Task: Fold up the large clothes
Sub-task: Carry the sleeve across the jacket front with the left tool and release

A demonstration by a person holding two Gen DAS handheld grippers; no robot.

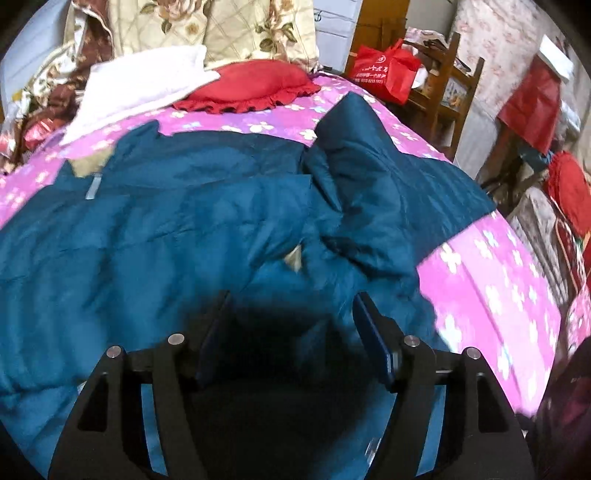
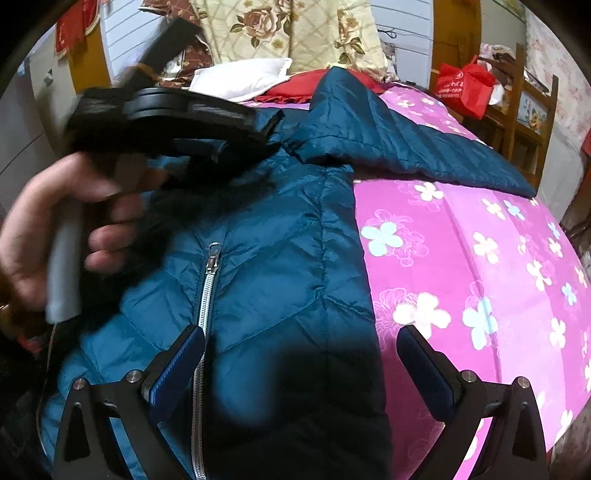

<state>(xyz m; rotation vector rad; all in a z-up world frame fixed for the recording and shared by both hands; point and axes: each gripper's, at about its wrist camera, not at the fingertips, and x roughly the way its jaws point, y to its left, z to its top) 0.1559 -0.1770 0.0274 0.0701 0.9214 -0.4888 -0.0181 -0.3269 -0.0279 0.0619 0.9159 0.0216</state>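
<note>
A large teal quilted jacket (image 1: 147, 240) lies spread on a bed with a pink flowered sheet (image 1: 491, 280). My left gripper (image 1: 291, 306) hovers close over the jacket's rumpled middle, jaws open, nothing pinched between them. In the right wrist view the jacket (image 2: 277, 266) shows its silver zipper (image 2: 207, 295), and one sleeve (image 2: 388, 140) stretches out to the right over the sheet (image 2: 461, 258). My right gripper (image 2: 301, 332) stands open above the jacket's right edge. A hand (image 2: 55, 229) holds the left gripper (image 2: 271, 129) over the jacket's upper part, blurred.
At the head of the bed lie a red frilled pillow (image 1: 247, 88), a white cloth (image 1: 140, 81) and a floral quilt (image 1: 221, 29). A wooden chair (image 1: 450, 92) with a red bag (image 1: 384, 70) stands beyond the bed's right edge. More red items clutter the far right.
</note>
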